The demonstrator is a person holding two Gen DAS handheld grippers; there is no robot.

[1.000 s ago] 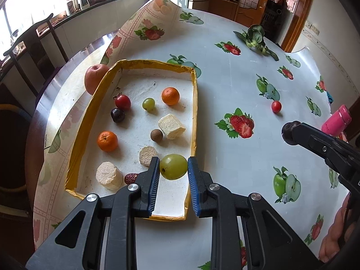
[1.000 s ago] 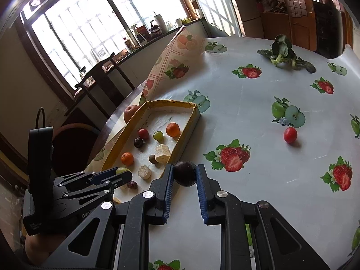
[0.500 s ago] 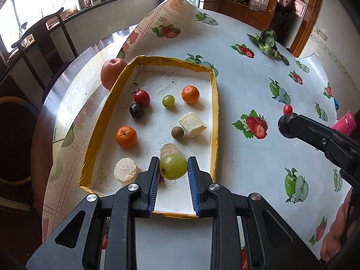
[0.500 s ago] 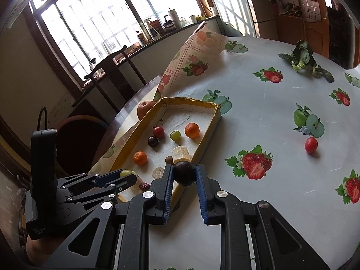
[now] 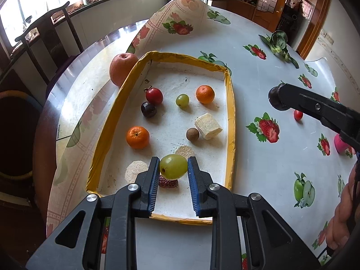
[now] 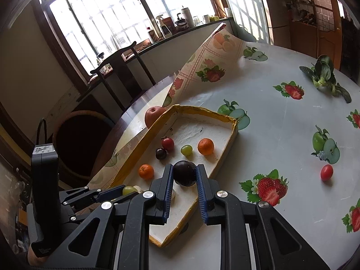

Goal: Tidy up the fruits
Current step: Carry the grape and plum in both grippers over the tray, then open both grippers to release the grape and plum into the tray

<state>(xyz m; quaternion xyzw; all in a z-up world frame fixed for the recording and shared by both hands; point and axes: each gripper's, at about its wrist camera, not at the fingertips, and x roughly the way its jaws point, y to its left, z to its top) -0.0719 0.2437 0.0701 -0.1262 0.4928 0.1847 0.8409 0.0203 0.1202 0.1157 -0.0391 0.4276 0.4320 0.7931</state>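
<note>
In the left wrist view, the left gripper (image 5: 173, 167) sits at the lower centre of the frame, its blue pads clenched on a big green grape (image 5: 173, 166) that hangs over the near end of the tray (image 5: 231, 121). The tray, white inside with a yellow rim, fills the middle of the frame. Inside it lie 2 oranges (image 5: 137, 137), a red cherry tomato (image 5: 154, 95) touching a dark plum (image 5: 148, 109), a small green grape (image 5: 182, 100), a brown ball (image 5: 192, 134) just beside a pale banana chunk (image 5: 208, 125), 2 flat beige slices (image 5: 135, 171) and a red date (image 5: 168, 183) under the gripper. An apple (image 5: 120, 68) leans against the tray's outer wall at the upper left.

The right gripper (image 5: 275, 97) enters from the right edge, its tips closed around a dark fruit (image 5: 273, 96). Beyond it, a loose tomato (image 5: 298, 115) rests on the fruit-print tablecloth (image 5: 265, 171), well apart from the tray. A leafy green (image 5: 279, 45) lies at the upper right.

In the right wrist view, the right gripper (image 6: 184, 175) holds the dark fruit (image 6: 184, 172) at the centre, over the tray's (image 6: 225, 155) near right edge. The left gripper (image 6: 126, 191) shows at the lower left with its grape (image 6: 128, 189). The loose tomato (image 6: 326, 172) sits at the right.
</note>
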